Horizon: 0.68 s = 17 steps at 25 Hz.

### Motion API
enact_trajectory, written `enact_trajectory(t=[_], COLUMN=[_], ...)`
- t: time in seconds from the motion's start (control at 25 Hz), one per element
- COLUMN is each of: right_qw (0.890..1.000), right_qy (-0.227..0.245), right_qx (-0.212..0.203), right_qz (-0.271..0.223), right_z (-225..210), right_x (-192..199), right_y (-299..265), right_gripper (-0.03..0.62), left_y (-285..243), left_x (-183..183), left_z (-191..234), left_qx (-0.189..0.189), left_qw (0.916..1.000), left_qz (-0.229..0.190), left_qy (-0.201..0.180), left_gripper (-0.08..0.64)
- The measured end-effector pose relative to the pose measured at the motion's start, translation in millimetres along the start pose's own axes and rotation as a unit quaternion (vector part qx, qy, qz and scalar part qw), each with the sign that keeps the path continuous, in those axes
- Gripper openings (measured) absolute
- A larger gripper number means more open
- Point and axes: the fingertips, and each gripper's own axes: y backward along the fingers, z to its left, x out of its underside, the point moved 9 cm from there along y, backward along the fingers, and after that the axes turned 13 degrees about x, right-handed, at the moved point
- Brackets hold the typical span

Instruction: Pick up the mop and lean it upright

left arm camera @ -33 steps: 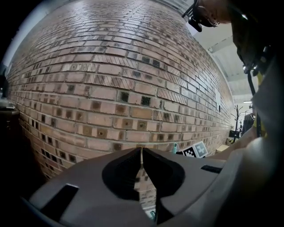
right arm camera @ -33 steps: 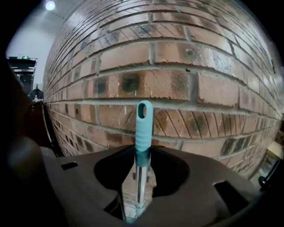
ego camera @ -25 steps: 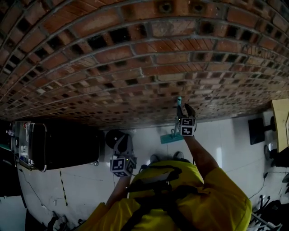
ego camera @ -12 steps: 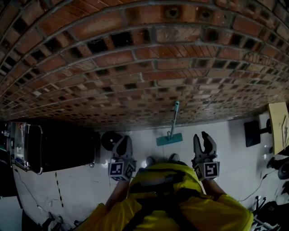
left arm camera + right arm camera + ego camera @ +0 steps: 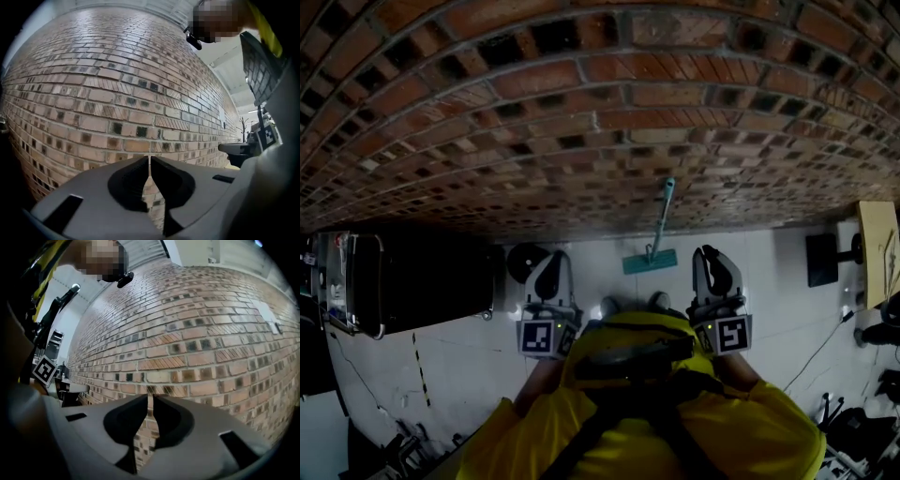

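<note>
The mop leans upright against the brick wall (image 5: 581, 122). Its teal handle (image 5: 662, 217) rises from the flat teal head (image 5: 650, 262) on the white floor. Nothing holds it. My right gripper (image 5: 711, 251) hangs close to my chest, right of the mop head and apart from it. Its jaws are closing, the tips nearly together, with nothing between them (image 5: 151, 397). My left gripper (image 5: 551, 257) is held level with it on the left, shut and empty (image 5: 149, 159). Both gripper views face only brick.
A black case (image 5: 422, 295) stands by the wall at the left, with a round dark object (image 5: 523, 262) beside it. A dark box (image 5: 820, 260) and a wooden tabletop (image 5: 881, 253) are at the right. Cables lie on the floor (image 5: 811, 352).
My right gripper let go of the mop handle, drew back to my chest with jaws wide, and has now nearly closed. The mop stays leaning on the wall.
</note>
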Motion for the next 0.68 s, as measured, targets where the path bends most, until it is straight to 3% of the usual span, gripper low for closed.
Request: enact_trajectory(t=[0.24, 0.48, 0.68], right_qw=[0.999, 0.999, 0.998], right_qy=[-0.005, -0.013, -0.024], right_qx=[0.004, -0.017, -0.039], right_qz=[0.043, 0.031, 0.037], right_z=[-3, 6, 19], right_x=[2, 2, 1], right_y=[6, 4, 6], right_gripper=[0.043, 0.043, 0.043], left_y=[13, 23, 33], left_x=[0, -5, -4], left_z=[-7, -9, -15], left_qx=[-0.006, -0.011, -0.008], left_qw=[0.9996, 0.9994, 0.9992], left_qz=[0.018, -0.005, 0.005], left_qy=[-0.023, -0.031, -0.038], left_gripper=[0.021, 0.021, 0.021])
